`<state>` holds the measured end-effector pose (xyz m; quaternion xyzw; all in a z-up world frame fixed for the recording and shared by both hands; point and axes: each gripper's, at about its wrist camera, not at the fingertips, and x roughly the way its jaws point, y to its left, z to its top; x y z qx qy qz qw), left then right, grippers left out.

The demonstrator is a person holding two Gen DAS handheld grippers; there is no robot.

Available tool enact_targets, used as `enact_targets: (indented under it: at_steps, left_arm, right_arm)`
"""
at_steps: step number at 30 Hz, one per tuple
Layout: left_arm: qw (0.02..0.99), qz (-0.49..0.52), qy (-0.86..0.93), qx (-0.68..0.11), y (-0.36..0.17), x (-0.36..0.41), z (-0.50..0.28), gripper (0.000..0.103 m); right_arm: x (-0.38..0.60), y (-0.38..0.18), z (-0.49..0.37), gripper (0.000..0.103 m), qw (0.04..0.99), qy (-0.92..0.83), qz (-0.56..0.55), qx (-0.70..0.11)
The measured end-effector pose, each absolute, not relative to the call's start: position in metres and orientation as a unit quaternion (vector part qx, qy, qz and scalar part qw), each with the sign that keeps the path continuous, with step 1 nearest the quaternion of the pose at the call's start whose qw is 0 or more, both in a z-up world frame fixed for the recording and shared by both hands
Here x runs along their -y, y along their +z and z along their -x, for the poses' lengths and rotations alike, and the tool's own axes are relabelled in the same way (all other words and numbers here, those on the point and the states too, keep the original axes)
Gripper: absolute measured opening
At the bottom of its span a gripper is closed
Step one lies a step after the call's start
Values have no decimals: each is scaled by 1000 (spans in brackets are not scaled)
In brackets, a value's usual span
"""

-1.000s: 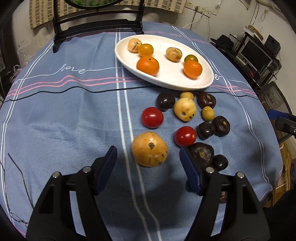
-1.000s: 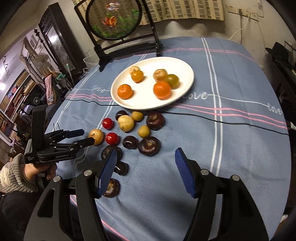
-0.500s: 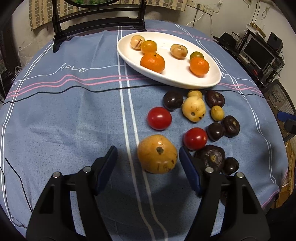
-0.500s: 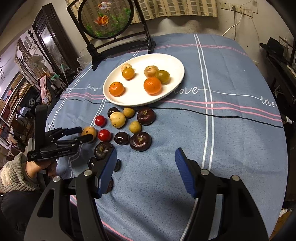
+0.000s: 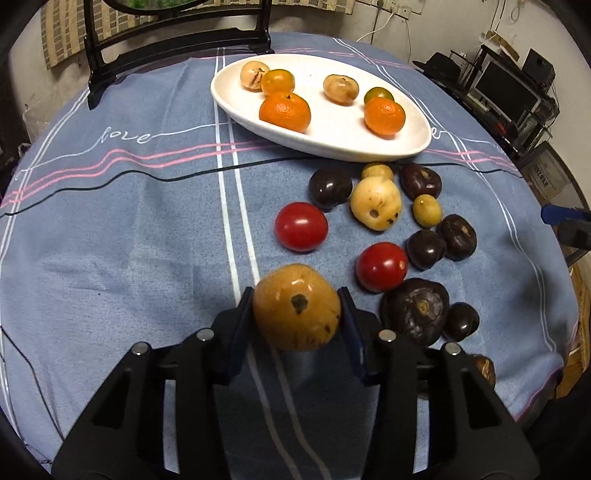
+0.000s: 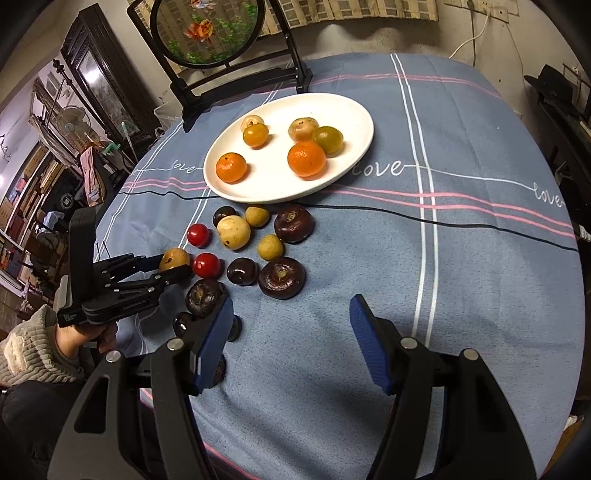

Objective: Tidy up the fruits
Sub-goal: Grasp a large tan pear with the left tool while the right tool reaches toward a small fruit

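Observation:
My left gripper (image 5: 295,297) is closing its jaws, and both pads touch the sides of a yellow-brown fruit (image 5: 297,306) that rests on the blue tablecloth. The right wrist view shows the same left gripper (image 6: 173,264) and fruit (image 6: 174,258) at the cloth's left side. My right gripper (image 6: 291,325) hangs open above bare cloth with nothing between its fingers. Two red tomatoes (image 5: 301,226) (image 5: 382,266), several dark purple fruits (image 5: 415,312) and pale yellow ones (image 5: 376,202) lie loose in front of the white oval plate (image 5: 332,149), which holds two mandarins (image 5: 284,111) and several small fruits.
A black stand with a round painted screen (image 6: 207,33) rises behind the plate. A person's hand in a knitted sleeve (image 6: 26,350) holds the left gripper at the table's left edge. Shelves with equipment (image 5: 509,92) stand past the right edge. The cloth's right half (image 6: 480,277) is bare.
The left gripper crept forward around the yellow-brown fruit and its jaws came in from wide apart onto the fruit's sides. The right gripper stayed open and barely shifted.

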<state>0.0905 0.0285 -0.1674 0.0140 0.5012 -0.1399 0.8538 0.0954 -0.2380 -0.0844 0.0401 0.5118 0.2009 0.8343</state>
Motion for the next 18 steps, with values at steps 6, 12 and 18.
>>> enact_targets:
  at_steps: [6,12,18]
  left_arm:
    - [862,8,-113,-494,-155,-53,-79,45]
    - [862,23,-91,-498,-150,-72,-58,45]
    - [861,37,-77,-501,-149,-83,-45,45]
  right_arm:
    - [219,-101,-109,66,823,222,-18,-523]
    - [195,-122,-116,66,830,240,47,-501]
    - [181,-144,-119,61,819,256,81,-508]
